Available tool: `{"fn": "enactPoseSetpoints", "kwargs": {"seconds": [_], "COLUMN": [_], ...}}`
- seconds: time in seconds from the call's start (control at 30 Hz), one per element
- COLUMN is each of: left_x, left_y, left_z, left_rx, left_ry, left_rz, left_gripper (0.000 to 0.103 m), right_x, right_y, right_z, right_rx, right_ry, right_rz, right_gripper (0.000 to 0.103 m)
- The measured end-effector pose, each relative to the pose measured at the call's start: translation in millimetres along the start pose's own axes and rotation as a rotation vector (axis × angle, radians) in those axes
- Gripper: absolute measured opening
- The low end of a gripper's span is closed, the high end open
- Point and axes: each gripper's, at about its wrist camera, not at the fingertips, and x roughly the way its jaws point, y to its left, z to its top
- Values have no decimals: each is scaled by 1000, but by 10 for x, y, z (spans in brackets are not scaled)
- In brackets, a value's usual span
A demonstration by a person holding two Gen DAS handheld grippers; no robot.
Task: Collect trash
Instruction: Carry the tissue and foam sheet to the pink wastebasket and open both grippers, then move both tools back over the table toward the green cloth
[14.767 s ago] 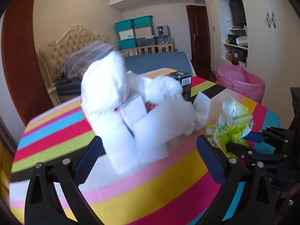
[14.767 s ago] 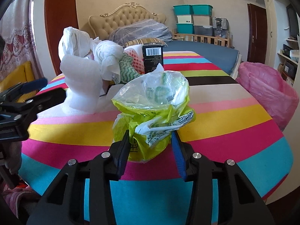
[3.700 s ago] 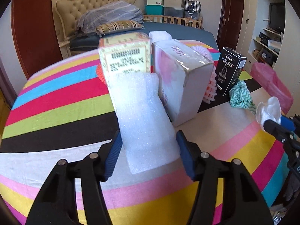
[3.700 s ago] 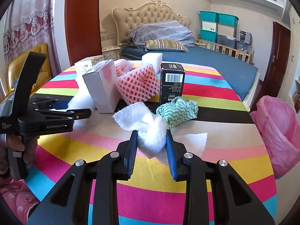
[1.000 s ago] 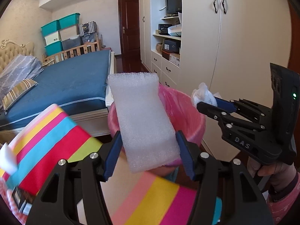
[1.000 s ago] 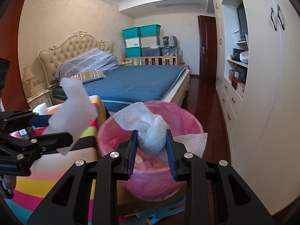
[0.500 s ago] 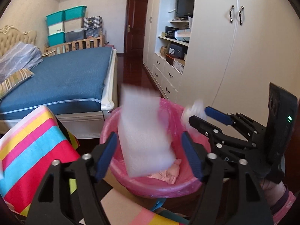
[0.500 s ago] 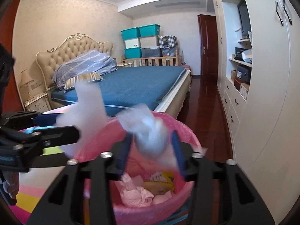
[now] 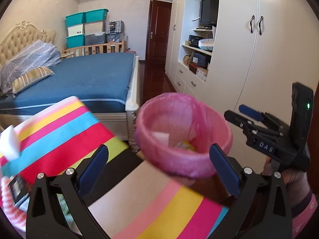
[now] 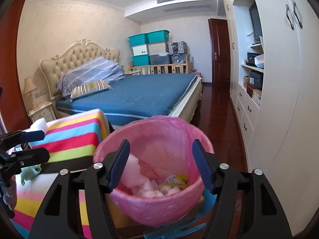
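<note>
Left wrist view first, read from the left edge: a white foam block (image 9: 9, 142) is seen on the striped counter (image 9: 59, 131), and below it a small black box (image 9: 17, 187) lies against pink-and-white netting (image 9: 9, 207). Moving right, the left gripper (image 9: 159, 169) is shown with its blue-padded fingers (image 9: 92, 167) spread wide, and nothing is held between them. Beyond the counter's edge the pink-lined trash bin (image 9: 179, 165) is framed between those fingers; white foam and a yellow scrap can be made out inside it. Further right, the right gripper (image 9: 239, 112) is held beside the bin's rim, with its fingers parted and nothing caught between them.

Right wrist view now, again from the left: the left gripper (image 10: 37, 144) is seen over the counter (image 10: 75, 139), fingers apart and empty, with a white foam block (image 10: 38, 126) just behind it and a green patterned cloth (image 10: 30, 172) below it. In the centre the trash bin (image 10: 159, 209) is looked into from above, and the right gripper (image 10: 159, 165) is poised over its mouth, its fingers (image 10: 119, 165) opened wide with nothing between them. Inside the bin (image 10: 159, 209), a white foam piece (image 10: 131, 171), crumpled white tissue (image 10: 155, 191) and a yellow-green wrapper (image 10: 177, 179) are piled. A bed (image 10: 139, 93) is seen behind, and a white wardrobe (image 10: 279, 99) to the right.
</note>
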Motion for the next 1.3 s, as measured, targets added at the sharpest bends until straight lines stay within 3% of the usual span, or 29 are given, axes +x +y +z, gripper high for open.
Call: {"fn": "enactPoseSetpoints", "kwargs": {"seconds": [0.43,0.77,1.07,1.3], "left_x": [-916,-1714,-2019,-2061], "left_y": [455,940,1414,1517], "left_z": [-947,-1544,-1748,-1798], "left_rx": [43,-30,-181,-218], "left_ry": [18,-3,-1,5], "left_rz": [158,310,389,404], "left_gripper": [98,98,98,98], "right_x": [27,39,84,110], "right_y": [1044,1964,2681,3030], "right_z": [-333,-521,-609,-563], "right_rx": [-74,-150,-263,-288], "right_ry": [111,182,263,284], "right_rz": [125,229,305,329], "right_gripper": [72,72,73,77]}}
